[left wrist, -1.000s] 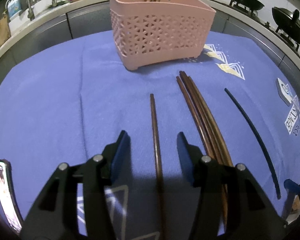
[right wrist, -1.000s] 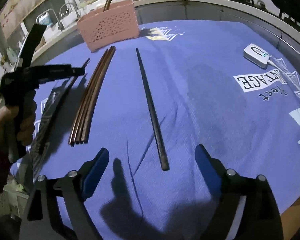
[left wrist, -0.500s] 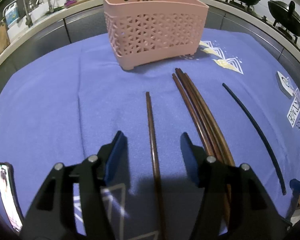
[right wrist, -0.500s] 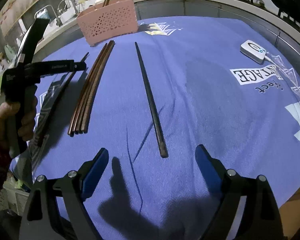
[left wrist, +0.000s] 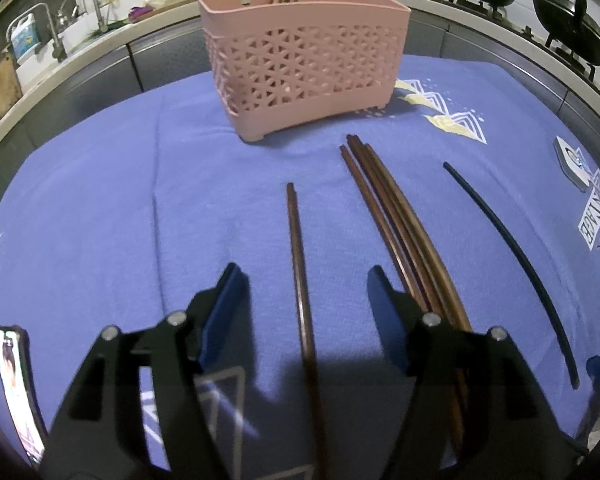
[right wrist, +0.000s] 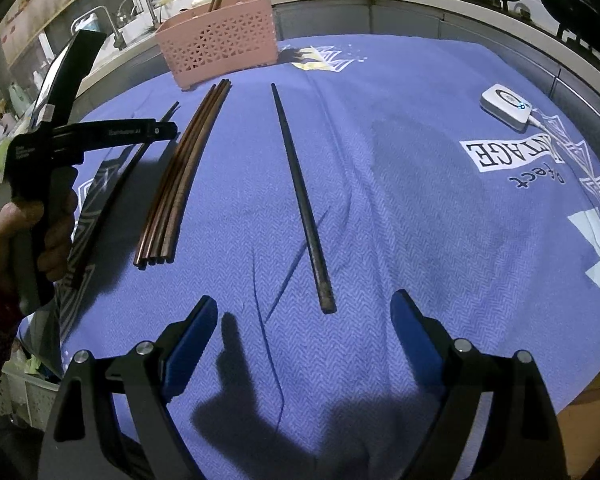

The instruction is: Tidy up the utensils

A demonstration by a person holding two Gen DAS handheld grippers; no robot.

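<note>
Left hand-held gripper: its jaws have just been opening and are now standing well apart, straddling the single brown chopstick without pressing on it; nothing is being held.
Right hand-held gripper: it is hanging wide open and empty over the cloth, the near end of the black chopstick lying just ahead of the gap between its jaws.
Single brown chopstick: it is lying flat on the blue cloth covering the bench, pointing toward the pink basket and well short of it.
Brown bundle: several chopsticks are lying side by side just right of the left gripper's right jaw, untouched.
Basket contents: a few brown sticks are already standing upright inside the pink basket, leaning toward its far wall.
What the widening suggests: the left gripper seems to be lining up on the lone chopstick, making room to come down around it.
Task standing: most utensils are still waiting on the cloth, so the sorting is looking early.
</note>
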